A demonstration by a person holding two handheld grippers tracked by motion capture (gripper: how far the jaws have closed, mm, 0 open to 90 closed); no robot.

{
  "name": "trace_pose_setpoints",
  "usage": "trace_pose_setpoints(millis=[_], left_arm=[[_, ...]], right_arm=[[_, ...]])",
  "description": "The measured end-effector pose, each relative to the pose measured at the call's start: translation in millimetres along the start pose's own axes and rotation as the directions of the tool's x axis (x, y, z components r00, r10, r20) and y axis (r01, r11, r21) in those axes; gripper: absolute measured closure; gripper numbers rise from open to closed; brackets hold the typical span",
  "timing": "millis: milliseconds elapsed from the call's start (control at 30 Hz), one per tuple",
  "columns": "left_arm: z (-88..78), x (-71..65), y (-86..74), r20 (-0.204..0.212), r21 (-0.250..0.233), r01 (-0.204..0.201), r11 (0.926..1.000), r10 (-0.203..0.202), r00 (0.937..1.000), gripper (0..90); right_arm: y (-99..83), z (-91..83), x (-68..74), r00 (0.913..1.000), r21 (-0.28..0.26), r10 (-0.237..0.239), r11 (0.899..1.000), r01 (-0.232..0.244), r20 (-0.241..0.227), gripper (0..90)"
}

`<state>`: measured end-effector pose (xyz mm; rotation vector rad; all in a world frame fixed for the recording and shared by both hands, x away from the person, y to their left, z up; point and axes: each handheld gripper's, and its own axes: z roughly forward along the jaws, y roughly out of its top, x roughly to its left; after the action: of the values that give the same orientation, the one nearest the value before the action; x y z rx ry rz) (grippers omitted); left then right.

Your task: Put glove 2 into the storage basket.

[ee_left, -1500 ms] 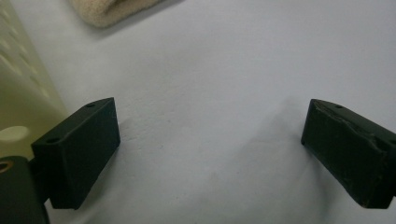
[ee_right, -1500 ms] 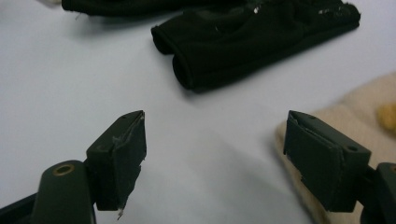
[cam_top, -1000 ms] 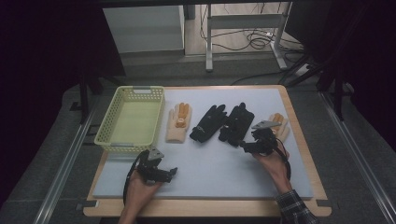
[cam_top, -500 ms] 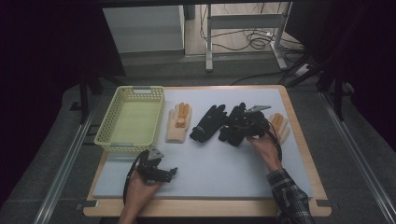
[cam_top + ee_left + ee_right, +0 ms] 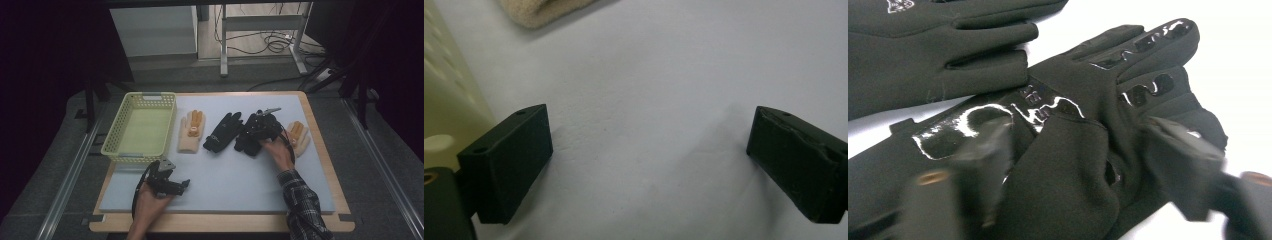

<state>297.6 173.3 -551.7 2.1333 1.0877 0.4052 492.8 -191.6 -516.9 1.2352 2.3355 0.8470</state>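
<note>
Two black gloves lie side by side mid-mat: the left one (image 5: 223, 131) (image 5: 938, 50) and the right one (image 5: 246, 143) (image 5: 1068, 100), palm up with glossy grip patches. My right gripper (image 5: 252, 132) (image 5: 1083, 165) is low over the right black glove; its jaws have just been closing and straddle a raised fold of the glove near the thumb, blurred, with no firm press visible. My left gripper (image 5: 184, 184) (image 5: 649, 155) rests open on the pale blue mat (image 5: 225, 180) near the front left, nothing between its jaws.
A yellow-green mesh basket (image 5: 114, 131) (image 5: 444, 75) stands at the mat's left. One tan glove (image 5: 191, 132) (image 5: 539, 10) lies beside the basket, another tan glove (image 5: 300, 136) at the right beside my right hand. The table's wooden edge (image 5: 220, 222) runs along the front.
My right gripper moved left from the right tan glove onto the right black glove and its jaws narrowed around a fold. The left gripper stayed put.
</note>
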Motion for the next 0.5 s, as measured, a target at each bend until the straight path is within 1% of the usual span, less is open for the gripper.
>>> trace_pose_setpoints(millis=[33,67,100,167,200,233,367,400,433,500], left_arm=[[0.0,0.0,0.0,0.0,0.0,0.0,1.0,0.0,1.0,4.5],[0.0,0.0,0.0,0.0,0.0,0.0,1.0,0.0,1.0,4.5],[0.0,0.0,0.0,0.0,0.0,0.0,1.0,0.0,1.0,4.5],[0.0,-0.1,0.0,0.0,0.0,0.0,1.0,0.0,1.0,4.5],[0.0,-0.1,0.0,0.0,0.0,0.0,1.0,0.0,1.0,4.5],[0.0,-0.1,0.0,0.0,0.0,0.001,1.0,-0.001,1.0,4.5],[0.0,-0.1,0.0,0.0,-0.001,0.001,1.0,-0.001,1.0,4.6],[0.0,-0.1,0.0,0.0,-0.001,0.0,1.0,0.0,1.0,4.6],[-0.1,0.0,0.0,0.0,0.001,0.0,1.0,0.0,1.0,4.6],[-0.2,0.0,0.1,0.0,0.002,0.0,1.0,0.0,1.0,4.6]], right_arm=[[-0.8,0.1,0.7,0.9999,-0.006,0.017,1.0,-0.017,0.003,46.1],[-0.8,0.1,0.7,0.9999,-0.006,0.017,1.0,-0.017,0.003,46.1],[-1.0,-2.5,2.7,0.9996,0.003,0.029,1.0,-0.029,0.006,63.2],[-0.4,-4.4,4.4,0.9997,0.018,0.022,1.0,-0.022,0.012,74.9],[-0.4,-4.4,4.4,0.9997,0.018,0.022,1.0,-0.022,0.012,74.9],[0.0,-5.4,6.3,0.9998,0.025,0.014,1.0,-0.015,0.017,78.5],[0.6,-6.7,7.3,0.9996,0.026,0.003,1.0,-0.003,0.028,80.1],[0.6,-7.9,6.2,0.9997,0.024,0.002,1.0,-0.003,0.023,80.4],[-0.8,-11.8,3.3,0.9999,0.017,0.012,1.0,-0.012,0.012,80.5],[-2.8,-17.1,1.1,0.9997,0.006,0.022,1.0,-0.022,0.009,80.5]])
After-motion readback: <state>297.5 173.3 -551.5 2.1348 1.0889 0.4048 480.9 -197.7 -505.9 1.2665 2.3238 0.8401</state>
